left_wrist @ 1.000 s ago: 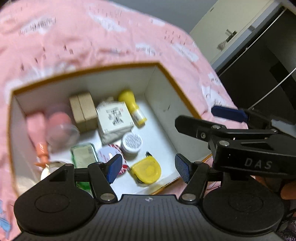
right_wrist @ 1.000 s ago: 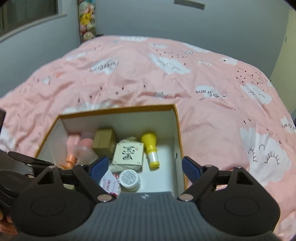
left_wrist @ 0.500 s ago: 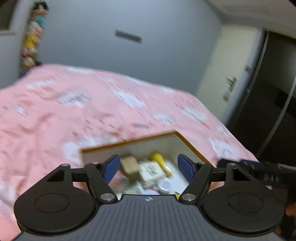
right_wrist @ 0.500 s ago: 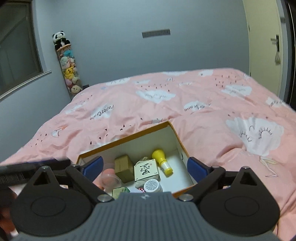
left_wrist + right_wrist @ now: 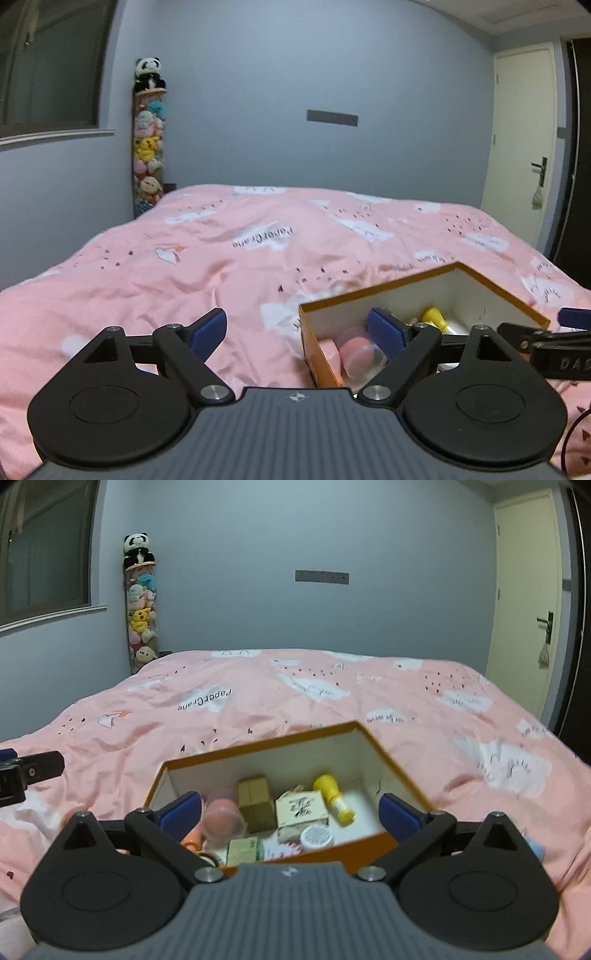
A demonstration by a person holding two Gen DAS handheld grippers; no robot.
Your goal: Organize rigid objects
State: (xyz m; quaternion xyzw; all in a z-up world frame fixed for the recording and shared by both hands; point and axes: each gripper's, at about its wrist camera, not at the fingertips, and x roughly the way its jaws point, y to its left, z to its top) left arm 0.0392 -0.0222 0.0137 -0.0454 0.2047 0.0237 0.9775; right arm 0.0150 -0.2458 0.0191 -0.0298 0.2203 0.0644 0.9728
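Blue-grey bedroom walls, a cream door (image 5: pixel 524 602) on the right and a tall clear tube of plush toys (image 5: pixel 142 620) in the far left corner frame a bed under a pink cloud-print duvet (image 5: pixel 295 701). An orange-edged cardboard box (image 5: pixel 258 747) sits on the near part of the duvet.

A second ago both of your cameras looked steeply down into this box; now they look out across the bed, with the box low in each view. You have pulled both tools back and tipped them up — and both sets of jaws are opening, wider than they were a moment earlier. That reads as a release and retreat: nothing is left loose on the duvet, so the tidying looks done or close to it.

Inside the box lie a yellow bottle (image 5: pixel 334 794), a brown carton (image 5: pixel 255 803), a white printed carton (image 5: pixel 301 810), a pink tub (image 5: pixel 221 814), a white-lidded jar (image 5: pixel 316 836) and a green packet (image 5: pixel 242 851), packed close together.

Your right gripper (image 5: pixel 290 810) hovers at the box's near edge, fingers spread, nothing between them. Your left gripper (image 5: pixel 295 326) sits to the left of the box, angled slightly down, also spread and empty — its right finger only overlaps the box's near left corner in view.
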